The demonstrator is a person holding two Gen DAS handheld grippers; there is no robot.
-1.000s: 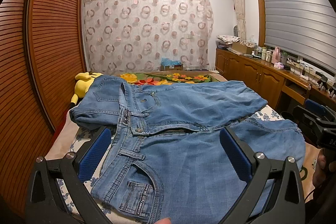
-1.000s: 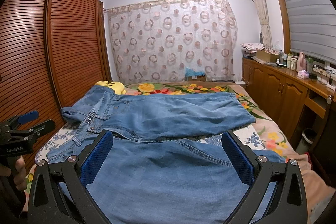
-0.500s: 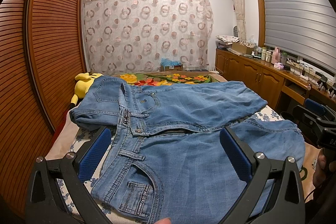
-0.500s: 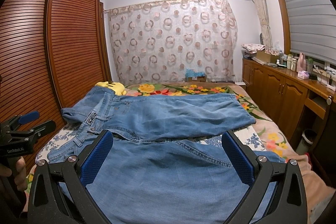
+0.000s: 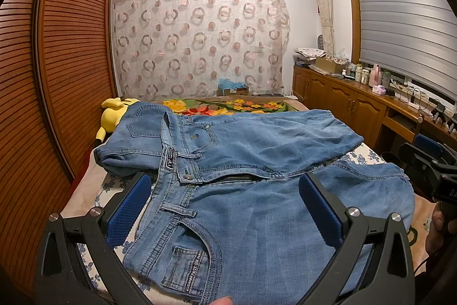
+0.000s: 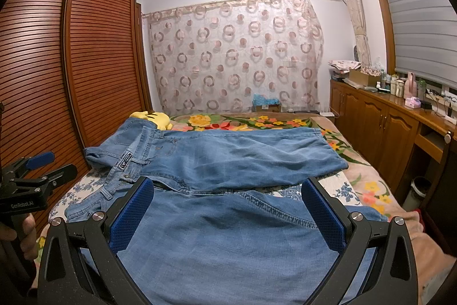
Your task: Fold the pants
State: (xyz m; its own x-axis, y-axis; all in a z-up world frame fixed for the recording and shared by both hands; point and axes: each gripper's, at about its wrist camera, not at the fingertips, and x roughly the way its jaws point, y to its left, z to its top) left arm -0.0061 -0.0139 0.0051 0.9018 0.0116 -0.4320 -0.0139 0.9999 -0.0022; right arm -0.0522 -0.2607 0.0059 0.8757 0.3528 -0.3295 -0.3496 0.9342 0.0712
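Note:
Light blue jeans [image 5: 242, 190] lie spread on the bed, waistband to the left, one leg toward the far side and one near me; they also show in the right wrist view [image 6: 228, 162]. My left gripper [image 5: 225, 207] is open and empty above the waistband and front pocket. My right gripper [image 6: 228, 210] is open and empty above the near leg. Each gripper shows at the edge of the other's view: the right one [image 5: 428, 162] and the left one [image 6: 34, 176].
A yellow plush toy [image 5: 114, 113] lies at the bed's far left by the wooden wardrobe [image 5: 57, 76]. A floral blanket [image 5: 228, 106] covers the far bed. Wooden cabinets [image 6: 385, 127] with bottles line the right wall. A bin [image 6: 420, 187] stands beside the bed.

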